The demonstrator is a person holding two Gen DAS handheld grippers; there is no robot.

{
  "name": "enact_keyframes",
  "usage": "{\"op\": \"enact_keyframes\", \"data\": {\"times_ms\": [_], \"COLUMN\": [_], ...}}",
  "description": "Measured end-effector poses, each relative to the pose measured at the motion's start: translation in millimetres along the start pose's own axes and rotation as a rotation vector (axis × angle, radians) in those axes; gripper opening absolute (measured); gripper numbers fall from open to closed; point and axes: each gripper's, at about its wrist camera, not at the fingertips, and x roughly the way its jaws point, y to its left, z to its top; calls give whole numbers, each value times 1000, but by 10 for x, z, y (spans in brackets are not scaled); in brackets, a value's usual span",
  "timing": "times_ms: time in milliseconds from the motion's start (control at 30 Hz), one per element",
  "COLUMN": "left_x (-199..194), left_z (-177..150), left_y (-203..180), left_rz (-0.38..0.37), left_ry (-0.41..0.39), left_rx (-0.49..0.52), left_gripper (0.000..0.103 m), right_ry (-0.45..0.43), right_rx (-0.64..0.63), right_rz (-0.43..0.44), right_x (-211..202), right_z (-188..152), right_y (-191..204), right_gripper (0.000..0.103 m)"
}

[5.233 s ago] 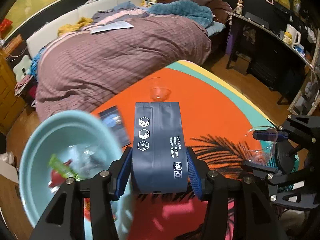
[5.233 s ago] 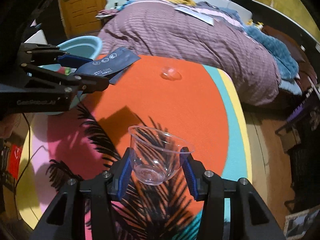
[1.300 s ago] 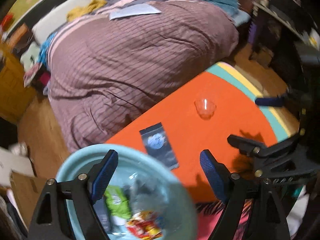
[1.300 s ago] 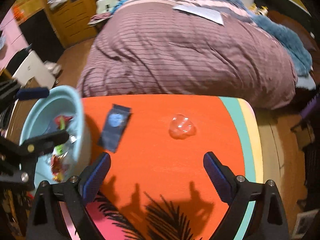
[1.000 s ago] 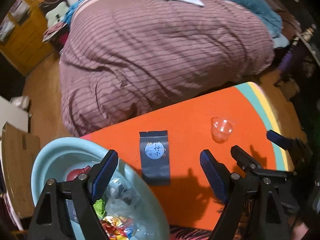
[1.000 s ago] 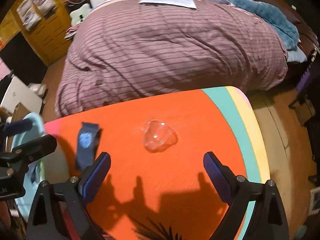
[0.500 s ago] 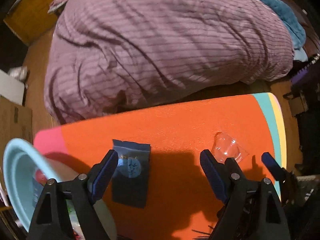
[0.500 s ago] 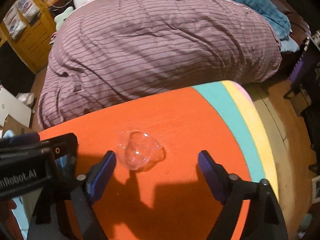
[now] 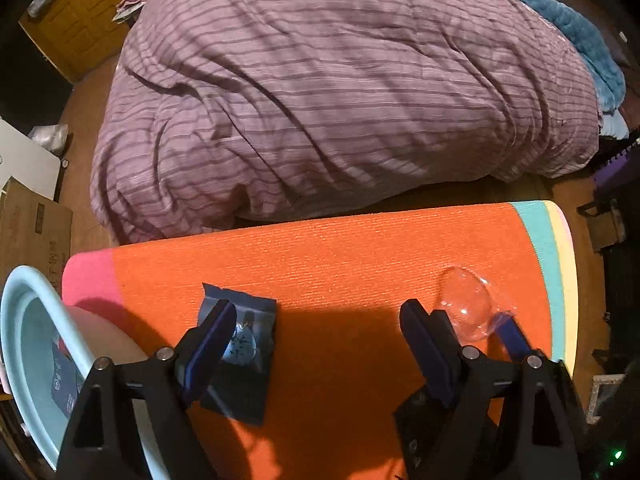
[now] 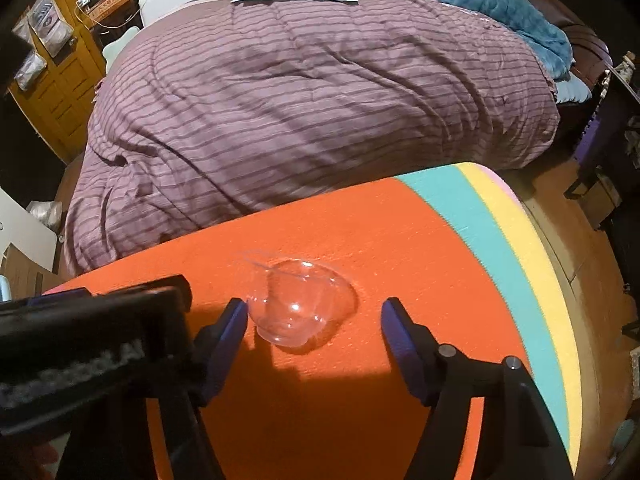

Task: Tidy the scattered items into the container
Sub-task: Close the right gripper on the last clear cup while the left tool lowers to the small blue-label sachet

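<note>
A small dark blue packet (image 9: pixel 240 344) lies flat on the orange mat (image 9: pixel 340 260). My left gripper (image 9: pixel 316 340) is open just above the mat, its left finger over the packet. A clear plastic cup (image 10: pixel 298 306) lies on its side on the mat; it also shows in the left wrist view (image 9: pixel 466 306). My right gripper (image 10: pixel 314 332) is open around the cup, its left finger beside the cup's rim. The light blue basin (image 9: pixel 24 344) sits at the mat's left edge with a dark packet inside.
A bed with a striped purple duvet (image 9: pixel 340 100) stands just beyond the mat's far edge. A cardboard box (image 9: pixel 32 232) sits on the floor left of the mat. The two grippers are close together, the left gripper's body (image 10: pixel 80 356) filling the right view's left side.
Both grippers have let go of their earlier items over the basin, then moved forward and down over the mat. The left now hovers over the packet, the right brackets the cup.
</note>
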Motion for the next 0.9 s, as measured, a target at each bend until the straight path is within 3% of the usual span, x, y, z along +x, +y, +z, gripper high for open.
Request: {"op": "enact_keyframes", "data": {"times_ms": [200,500,900], "left_x": [50,276,277], "left_z": [-22,-147,-359], "left_y": [-43,-32,-209], "left_rz": [-8,12,69], "left_ry": [17,4,-81], "left_rx": [13,-45,31], "left_gripper": [88,88,88], "right_ry": [42,39,12], "right_rx": [-11,8,41], "right_rz": [21,9,18], "right_x": [73,-54,-308], "right_z": [-49,-182,-270], "right_y": [-62,-433,-741], "right_gripper": [42,42,41]}}
